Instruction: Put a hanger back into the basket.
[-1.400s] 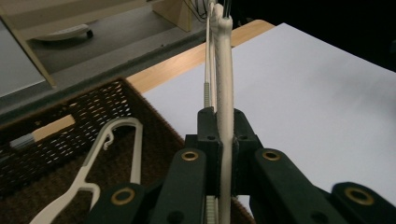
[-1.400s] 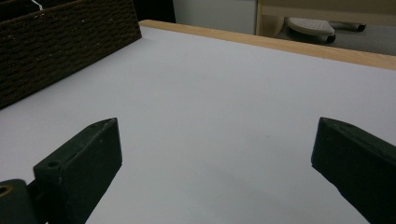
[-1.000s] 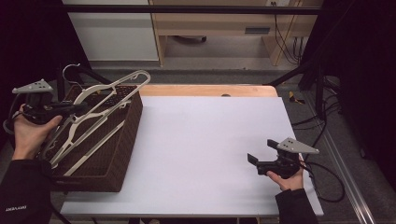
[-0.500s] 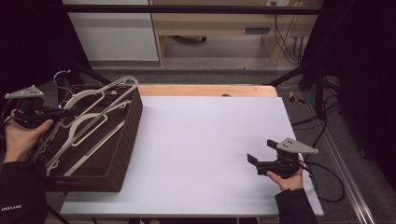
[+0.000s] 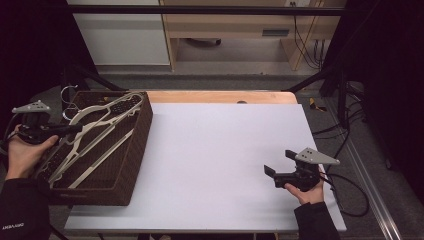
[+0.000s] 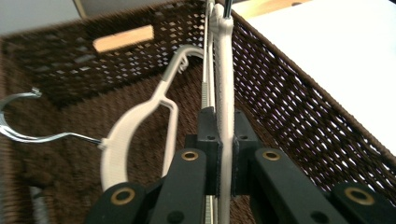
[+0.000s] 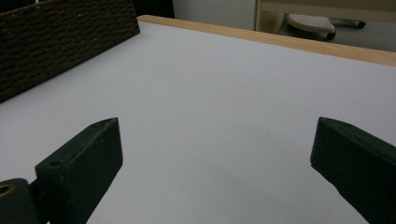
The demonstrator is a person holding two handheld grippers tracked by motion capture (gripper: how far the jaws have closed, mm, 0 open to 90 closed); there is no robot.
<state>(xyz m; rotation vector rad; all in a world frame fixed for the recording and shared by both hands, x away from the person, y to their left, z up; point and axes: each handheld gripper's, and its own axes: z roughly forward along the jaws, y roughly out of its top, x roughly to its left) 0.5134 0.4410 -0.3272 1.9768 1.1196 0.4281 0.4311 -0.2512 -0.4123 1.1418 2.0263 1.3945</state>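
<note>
Clearly, the left tongs (image 6: 223, 154) are clamped on a cream hanger (image 6: 224, 70), held edge-on, its long axis running straight ahead from the jaws over the brown wicker basket (image 5: 127, 165), where other hangers (image 5: 95, 145) are piled. The right tongs (image 5: 280, 167) are held spread and empty above the white tabletop (image 5: 220, 150), well apart, so the lift is judged to fall to the left.

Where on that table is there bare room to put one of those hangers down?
The white table top is bare from the wicker basket across to the open right tool, and back to the wooden edge. The basket is crowded with hangers; the left tool grips one.
</note>
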